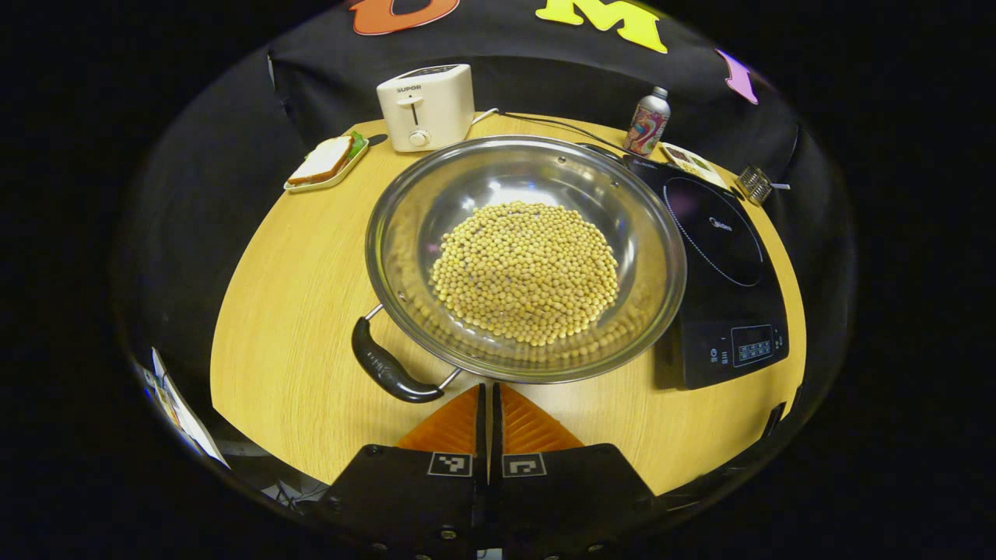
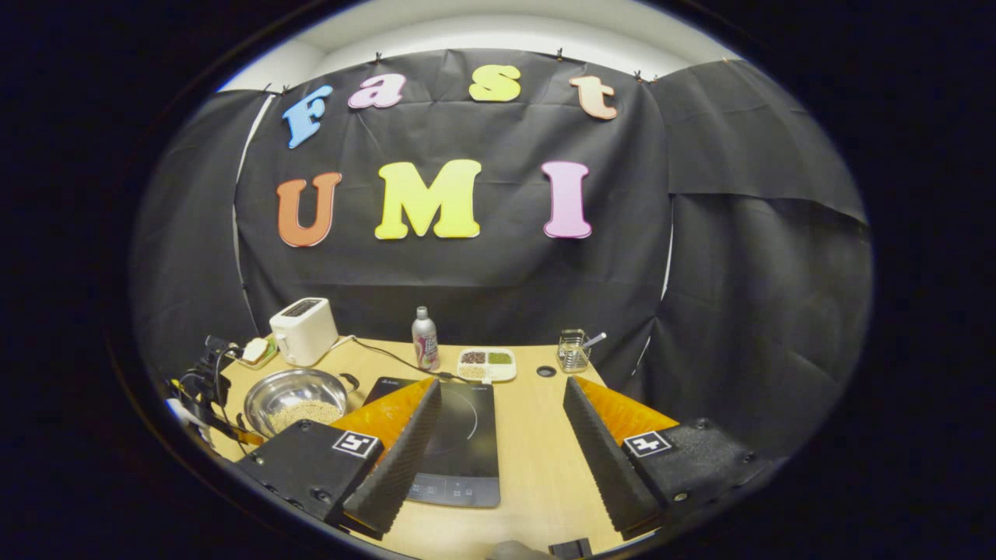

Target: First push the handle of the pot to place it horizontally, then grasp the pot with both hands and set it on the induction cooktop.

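A wide steel pot [image 1: 467,183] holding soybeans [image 1: 525,268] sits mid-table in the left gripper view. Its black handle [image 1: 385,367] sticks out at the near left, slanted. My left gripper [image 1: 489,393] is shut with nothing in it, its tips just short of the pot's near rim, right of the handle. The black induction cooktop [image 1: 720,257] lies to the right of the pot, touching or nearly so. In the right gripper view my right gripper [image 2: 502,393] hangs open above the cooktop [image 2: 463,443]. The pot [image 2: 292,389] is far left there, with the left gripper [image 2: 204,381] beside it.
A white toaster [image 1: 426,105] and a sandwich plate [image 1: 327,162] stand behind the pot at the left. A drink can [image 1: 647,120], a compartment dish [image 1: 692,163] and a wire basket [image 1: 753,184] sit behind the cooktop. A cord [image 1: 560,124] runs along the back.
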Demonstrator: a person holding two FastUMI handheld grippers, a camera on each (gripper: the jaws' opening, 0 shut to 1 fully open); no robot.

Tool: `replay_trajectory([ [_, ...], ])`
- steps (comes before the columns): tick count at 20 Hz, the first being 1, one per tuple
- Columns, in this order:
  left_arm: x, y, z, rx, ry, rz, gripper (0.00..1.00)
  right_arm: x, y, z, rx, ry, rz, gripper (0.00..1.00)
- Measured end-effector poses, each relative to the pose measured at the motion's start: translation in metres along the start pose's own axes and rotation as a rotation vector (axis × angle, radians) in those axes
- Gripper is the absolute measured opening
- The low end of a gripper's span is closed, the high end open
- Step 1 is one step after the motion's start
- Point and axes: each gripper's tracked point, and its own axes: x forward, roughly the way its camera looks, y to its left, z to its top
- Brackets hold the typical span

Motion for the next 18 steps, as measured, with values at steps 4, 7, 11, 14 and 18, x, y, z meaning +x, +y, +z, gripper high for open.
replay_trajectory([
  [4, 0.002, 0.011, 0.004, -0.028, -0.001, 0.002, 0.00, 0.003, 0.000, -0.002, -0.006, 0.012, -0.002, 0.99],
  [7, 0.005, 0.020, 0.010, -0.031, -0.003, 0.019, 0.00, 0.005, 0.004, -0.002, -0.009, 0.018, 0.004, 0.99],
  [11, 0.008, 0.036, 0.016, -0.049, -0.005, 0.035, 0.10, 0.006, 0.003, 0.000, -0.012, 0.015, 0.001, 0.97],
  [14, 0.010, 0.048, 0.023, -0.072, -0.008, 0.045, 0.00, 0.006, 0.000, -0.003, -0.014, 0.022, -0.003, 0.97],
  [18, 0.015, 0.066, 0.034, -0.090, -0.017, 0.077, 0.00, 0.004, -0.005, -0.002, -0.022, 0.022, -0.014, 0.97],
])
